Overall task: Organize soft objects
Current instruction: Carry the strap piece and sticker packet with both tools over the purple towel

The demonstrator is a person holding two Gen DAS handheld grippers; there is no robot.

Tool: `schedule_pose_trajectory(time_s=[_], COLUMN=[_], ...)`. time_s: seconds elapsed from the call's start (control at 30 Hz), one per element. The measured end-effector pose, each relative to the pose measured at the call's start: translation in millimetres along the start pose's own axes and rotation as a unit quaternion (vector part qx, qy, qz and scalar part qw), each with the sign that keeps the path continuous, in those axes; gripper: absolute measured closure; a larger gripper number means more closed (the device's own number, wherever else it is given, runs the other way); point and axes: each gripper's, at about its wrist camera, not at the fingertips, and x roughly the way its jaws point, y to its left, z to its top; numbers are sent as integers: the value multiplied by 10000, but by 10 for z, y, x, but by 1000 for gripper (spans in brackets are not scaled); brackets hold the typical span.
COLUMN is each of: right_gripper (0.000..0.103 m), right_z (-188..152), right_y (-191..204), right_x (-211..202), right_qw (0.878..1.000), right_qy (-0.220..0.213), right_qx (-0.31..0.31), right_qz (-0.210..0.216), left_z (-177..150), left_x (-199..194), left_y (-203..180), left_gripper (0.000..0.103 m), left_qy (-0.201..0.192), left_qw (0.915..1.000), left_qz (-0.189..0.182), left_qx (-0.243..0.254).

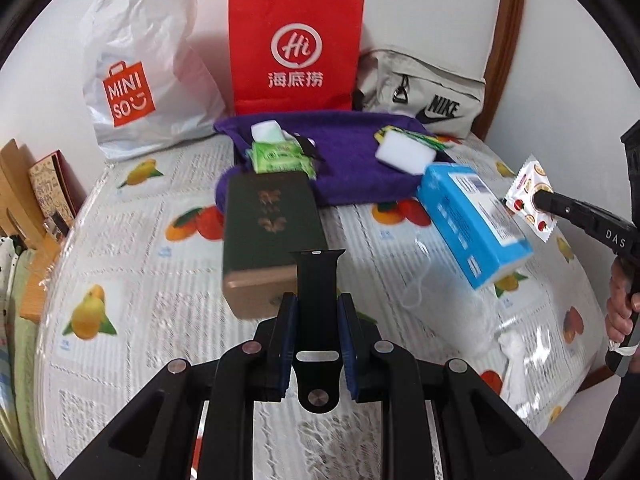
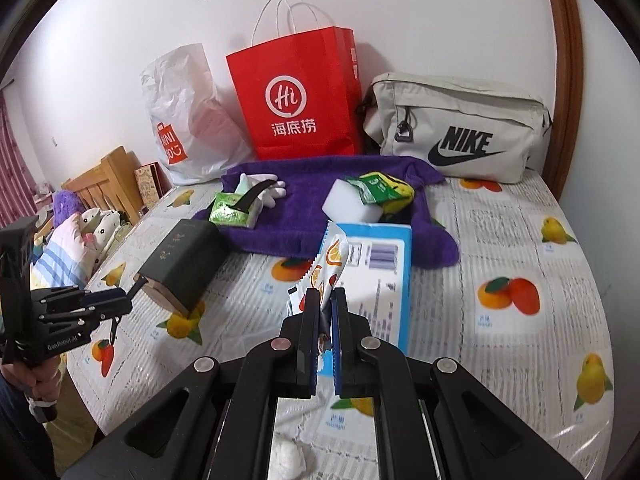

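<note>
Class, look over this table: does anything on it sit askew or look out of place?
The blue box lies diagonally, one corner overlapping the purple towel. The dark green box lies tilted too. Bags stand upright along the wall.

The left tool point(image 1: 317, 312) angles downward, its blue-padded jaws nearly together and clamped on a black strap point(image 1: 318, 280) that stands up between them. The right tool point(image 2: 327, 300) also tilts down, jaws pinched tight on a small printed sachet point(image 2: 330, 260). A bare hand point(image 2: 38, 376) grips the left tool's handle from below; another hand point(image 1: 622, 300) wraps the right tool's handle. The two tools are well apart.
</note>
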Motion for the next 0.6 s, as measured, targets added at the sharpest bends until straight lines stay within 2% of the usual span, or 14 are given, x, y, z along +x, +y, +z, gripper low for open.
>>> schedule_pose_trajectory(time_s=[0.6], right_gripper=[97], right_z=[376], right_y=[-31], right_x=[240], right_qw=[9999], right_qy=[-13], right_qx=[-84], right_qz=[106], left_z=[514], left_x=[163], left_y=[172], left_gripper=[83], left_qy=[-145], left_qw=[9996], left_qz=[101], left_qx=[-241])
